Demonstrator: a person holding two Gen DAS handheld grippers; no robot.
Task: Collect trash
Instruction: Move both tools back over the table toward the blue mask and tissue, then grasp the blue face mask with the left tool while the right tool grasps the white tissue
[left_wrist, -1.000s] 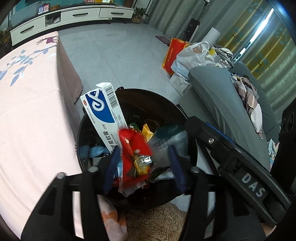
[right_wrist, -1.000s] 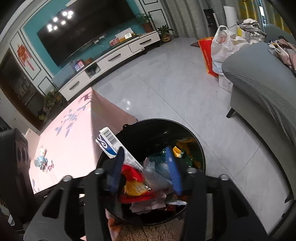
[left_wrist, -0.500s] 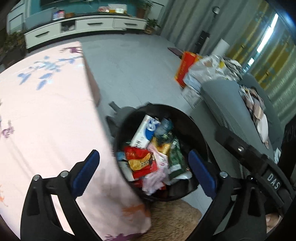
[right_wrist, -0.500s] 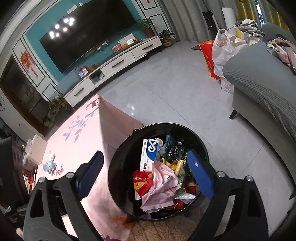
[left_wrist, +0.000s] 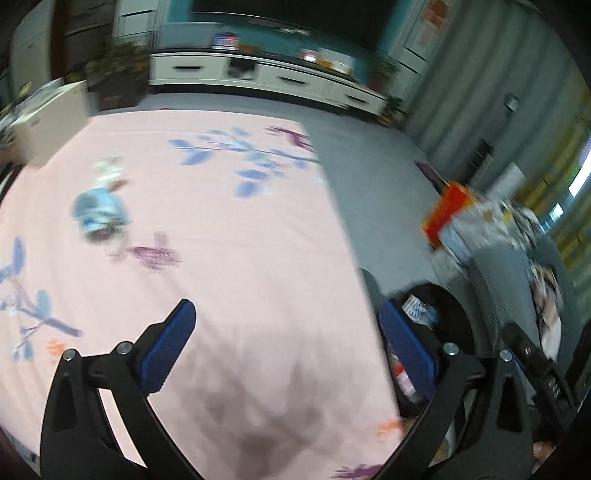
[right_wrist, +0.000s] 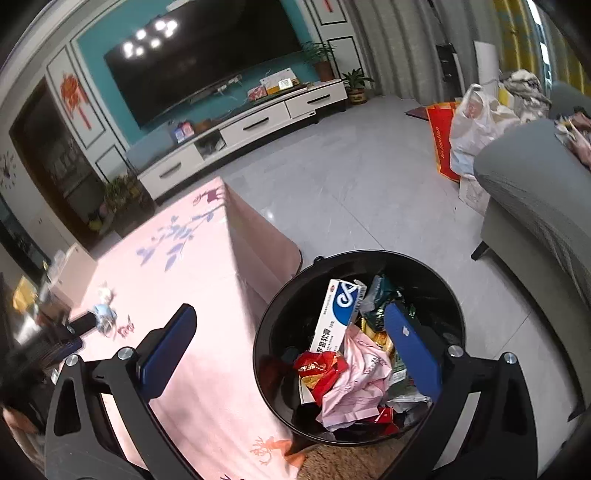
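Now both drops look done — wrappers sit in the black bin (right_wrist: 356, 347), the left gripper (left_wrist: 286, 341) and right gripper (right_wrist: 290, 345) have just sprung wide and empty, and a pale blue scrap (left_wrist: 98, 210) on the table beside the bin is left.

We see the bin (right_wrist: 354, 347) at lower centre, right of the counter (right_wrist: 192, 295); a box (right_wrist: 338, 314) lies in it, the sofa (right_wrist: 535, 192) at right.

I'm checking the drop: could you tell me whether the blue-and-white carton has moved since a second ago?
Yes. The blue-and-white carton stood propped over the black bin's rim between the right gripper's jaws, which have just been opening; now it lies inside the bin.
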